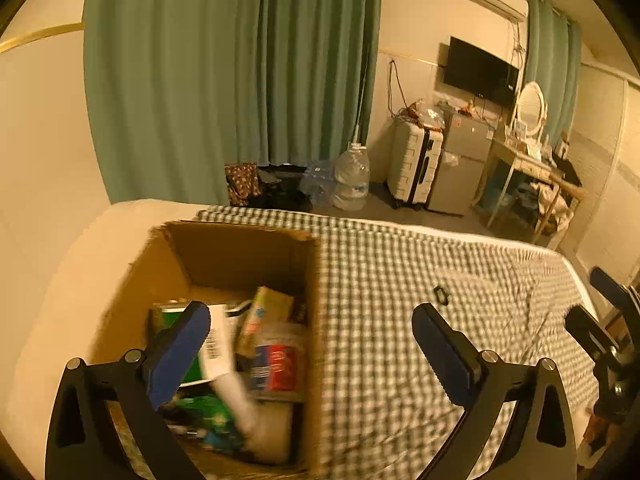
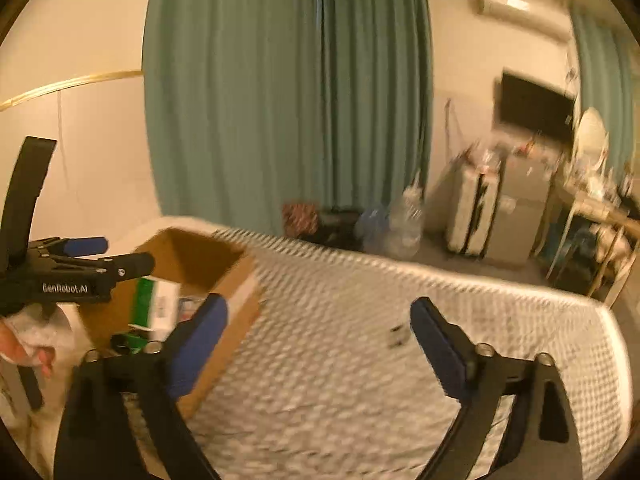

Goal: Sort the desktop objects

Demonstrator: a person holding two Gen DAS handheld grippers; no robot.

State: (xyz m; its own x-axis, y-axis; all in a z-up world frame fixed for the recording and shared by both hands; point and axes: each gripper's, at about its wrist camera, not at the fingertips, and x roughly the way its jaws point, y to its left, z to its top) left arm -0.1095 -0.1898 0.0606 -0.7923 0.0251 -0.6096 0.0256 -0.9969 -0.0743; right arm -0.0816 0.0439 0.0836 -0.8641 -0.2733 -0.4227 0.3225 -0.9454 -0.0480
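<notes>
An open cardboard box (image 1: 224, 252) stands on the checked cloth (image 1: 400, 288) at the left and holds several packets, among them a green and white box (image 2: 154, 306) and a red and blue pack (image 1: 276, 364). My left gripper (image 1: 312, 344) hangs open over the box's right wall, nothing between its blue pads. A small black object (image 1: 441, 294) lies alone on the cloth to the right; in the right wrist view the small black object (image 2: 398, 335) sits just inside the right finger. My right gripper (image 2: 318, 334) is open and empty above the cloth. The left gripper (image 2: 86, 252) shows at that view's left edge.
The bed's far edge (image 1: 440, 232) drops to a floor with a water bottle (image 1: 352, 176), a white suitcase (image 1: 414, 168), a small fridge (image 1: 464, 160) and a dressing table (image 1: 524, 152). Green curtains (image 1: 232, 72) hang behind. A person's hand (image 2: 24, 344) holds the left gripper.
</notes>
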